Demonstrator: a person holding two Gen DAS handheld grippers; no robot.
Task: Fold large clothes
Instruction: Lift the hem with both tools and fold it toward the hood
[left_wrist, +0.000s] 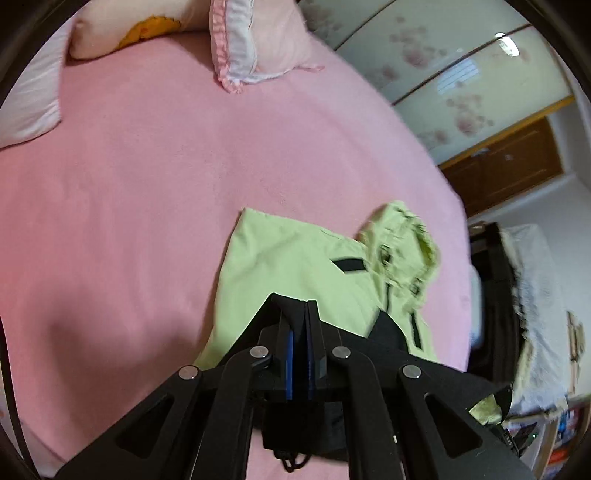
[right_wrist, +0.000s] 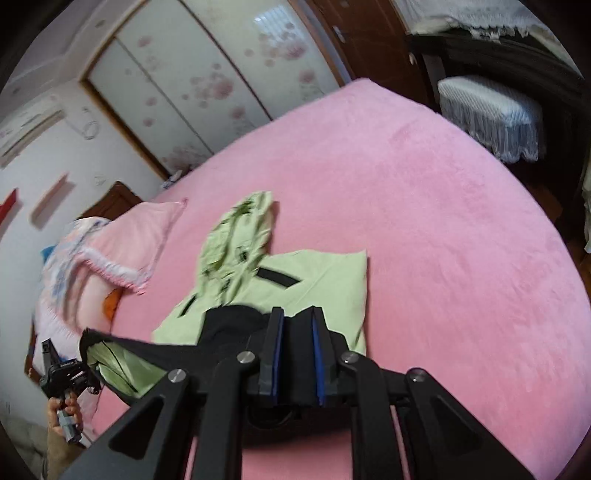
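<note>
I have both jaws clamped on the black hem of the green hooded jacket (right_wrist: 295, 280): left gripper (left_wrist: 300, 314), right gripper (right_wrist: 297, 317). It lies mid-frame on the pink bed (right_wrist: 443, 206), hood (right_wrist: 236, 236) pointing away.

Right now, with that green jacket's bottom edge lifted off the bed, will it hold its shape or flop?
Likely floppy: the green jacket drapes from the right gripper, its hem sagging toward the left gripper. Probably light, since two thin pinches hold it. The hood lies crumpled and would likely trail.
</note>
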